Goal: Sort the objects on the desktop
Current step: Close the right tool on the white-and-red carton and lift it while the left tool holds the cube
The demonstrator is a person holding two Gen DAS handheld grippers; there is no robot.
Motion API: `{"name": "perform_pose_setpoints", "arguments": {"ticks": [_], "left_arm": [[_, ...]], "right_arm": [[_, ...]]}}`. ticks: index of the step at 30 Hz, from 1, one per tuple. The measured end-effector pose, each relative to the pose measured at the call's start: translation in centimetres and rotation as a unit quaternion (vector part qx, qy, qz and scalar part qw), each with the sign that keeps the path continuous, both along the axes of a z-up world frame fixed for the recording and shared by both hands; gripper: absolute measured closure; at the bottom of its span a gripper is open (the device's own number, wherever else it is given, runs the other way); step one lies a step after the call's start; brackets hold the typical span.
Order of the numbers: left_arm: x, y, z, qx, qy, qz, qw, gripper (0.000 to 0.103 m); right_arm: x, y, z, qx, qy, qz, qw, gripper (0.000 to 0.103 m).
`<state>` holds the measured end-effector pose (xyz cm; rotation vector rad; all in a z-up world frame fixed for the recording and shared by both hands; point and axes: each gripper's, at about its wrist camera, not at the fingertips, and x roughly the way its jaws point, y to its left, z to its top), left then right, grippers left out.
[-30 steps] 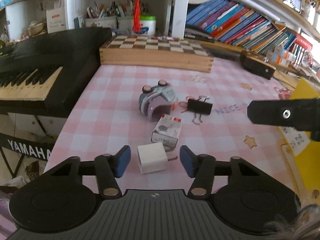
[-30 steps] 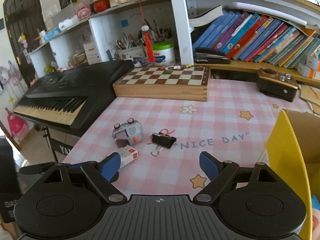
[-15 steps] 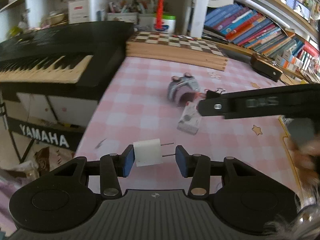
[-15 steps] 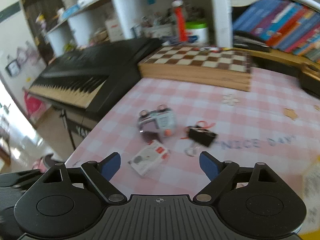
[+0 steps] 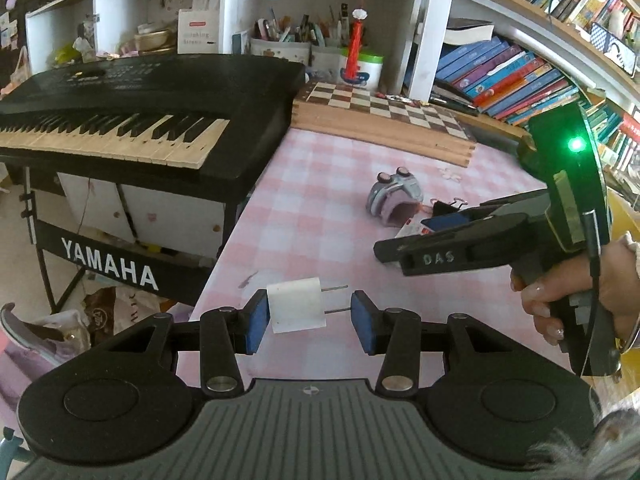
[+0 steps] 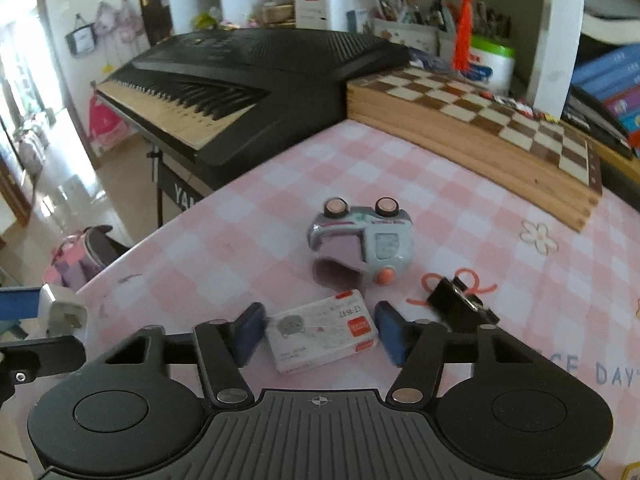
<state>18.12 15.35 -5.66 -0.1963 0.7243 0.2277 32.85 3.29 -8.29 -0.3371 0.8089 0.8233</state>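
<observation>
Your left gripper (image 5: 306, 318) clamps the white plug adapter (image 5: 295, 310), now lifted. Your right gripper (image 6: 318, 330), jaws just narrowed, brackets the white staple box (image 6: 322, 333); contact unclear; binder clip (image 6: 460, 304) at 3 o'clock.

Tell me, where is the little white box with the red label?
In the right wrist view, the box lies between the right claw pads, just before the toy car.

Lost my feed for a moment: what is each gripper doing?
Left gripper: shut on white plug adapter.
Right gripper: just been closing around small staple box; contact unclear.

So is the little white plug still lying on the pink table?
No, the white plug is up off the checked table, clamped by the left gripper with its prongs against one pad.
</observation>
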Motion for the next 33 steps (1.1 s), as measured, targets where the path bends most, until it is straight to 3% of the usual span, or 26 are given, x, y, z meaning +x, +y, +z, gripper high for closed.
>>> {"name": "perform_pose_setpoints", "arguments": {"ticks": [9,25,33], "left_arm": [[0.0,-0.5,0.9,-0.007,-0.020,-0.022,0.9995,0.061],[-1.6,-2.6,3.6,-0.022,-0.068,-0.087,0.9936,0.061],[-3.0,-3.3,5.3,-0.034,-0.090,-0.120,0.9881,0.061]], "right_arm": [[-1.8,-0.8,1.6,0.011,-0.020,-0.015,1.000,0.043],[-6.0,-8.2,7.5,0.066,-0.035,-0.144,0.987,0.043],[-9.3,-10.2,9.3,0.088,-0.027,-0.168,0.981,0.044]]}}
